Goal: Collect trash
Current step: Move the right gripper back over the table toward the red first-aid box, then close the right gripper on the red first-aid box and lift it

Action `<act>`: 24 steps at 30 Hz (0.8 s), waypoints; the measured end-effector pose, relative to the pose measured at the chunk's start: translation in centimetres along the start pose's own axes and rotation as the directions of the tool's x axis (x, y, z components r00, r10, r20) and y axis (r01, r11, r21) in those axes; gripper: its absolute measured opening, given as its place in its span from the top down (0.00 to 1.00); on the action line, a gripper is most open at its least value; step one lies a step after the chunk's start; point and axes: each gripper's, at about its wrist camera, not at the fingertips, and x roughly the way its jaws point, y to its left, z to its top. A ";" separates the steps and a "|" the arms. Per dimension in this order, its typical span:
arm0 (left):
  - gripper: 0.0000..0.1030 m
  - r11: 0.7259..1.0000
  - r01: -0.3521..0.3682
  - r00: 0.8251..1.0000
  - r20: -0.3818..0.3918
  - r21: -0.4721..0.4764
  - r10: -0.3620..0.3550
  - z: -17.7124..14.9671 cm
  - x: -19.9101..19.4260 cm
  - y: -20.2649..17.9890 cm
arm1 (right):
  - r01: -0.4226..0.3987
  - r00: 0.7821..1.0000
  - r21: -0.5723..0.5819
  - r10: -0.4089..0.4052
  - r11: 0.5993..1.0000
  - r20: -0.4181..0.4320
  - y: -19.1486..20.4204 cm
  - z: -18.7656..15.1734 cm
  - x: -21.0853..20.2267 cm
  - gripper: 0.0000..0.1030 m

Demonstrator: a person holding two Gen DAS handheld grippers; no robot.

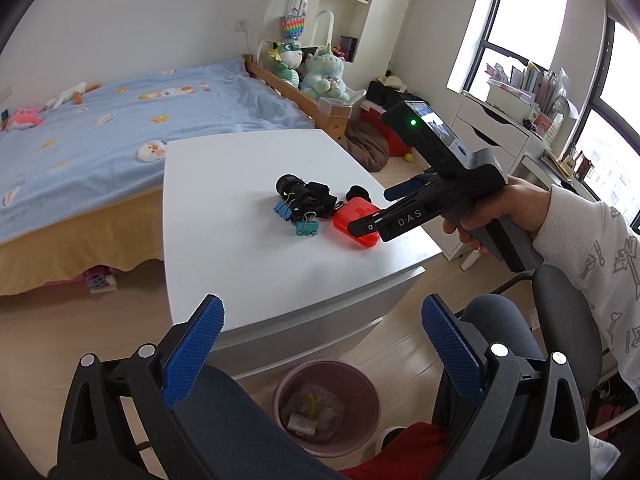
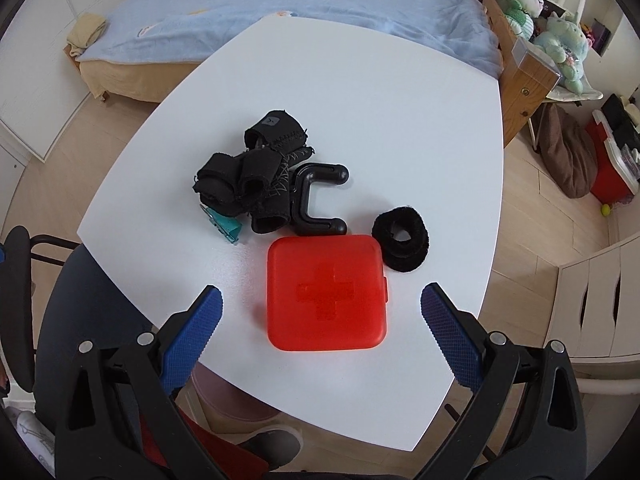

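A red box (image 2: 327,292) with a raised cross on its shut lid lies flat on the table near its front edge. Behind it lie a bundle of black straps (image 2: 256,176), a black U-shaped piece (image 2: 316,200) touching the bundle, teal clips (image 2: 226,224) and a black fuzzy ring (image 2: 401,238). On the floor below stands a pink bin (image 1: 326,408), upright, with scraps inside.

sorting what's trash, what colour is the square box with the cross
Red box, clearest in the right wrist view.
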 end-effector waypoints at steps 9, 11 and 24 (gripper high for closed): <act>0.07 1.000 0.000 1.000 -0.007 -0.009 0.000 -0.2 0.2 0.2 | -0.008 0.999 -0.001 0.008 1.000 -0.045 -0.4 0.1 1.6 0.17; 0.07 1.000 0.000 1.000 -0.008 -0.011 0.000 -0.2 0.3 0.3 | -0.005 0.999 -0.001 0.005 1.000 -0.047 -0.5 0.1 1.8 0.21; 0.07 1.000 0.013 1.000 -0.013 -0.015 -0.013 -0.4 0.8 0.2 | -0.003 1.000 -0.015 0.002 1.000 -0.021 -0.3 -0.1 1.5 0.36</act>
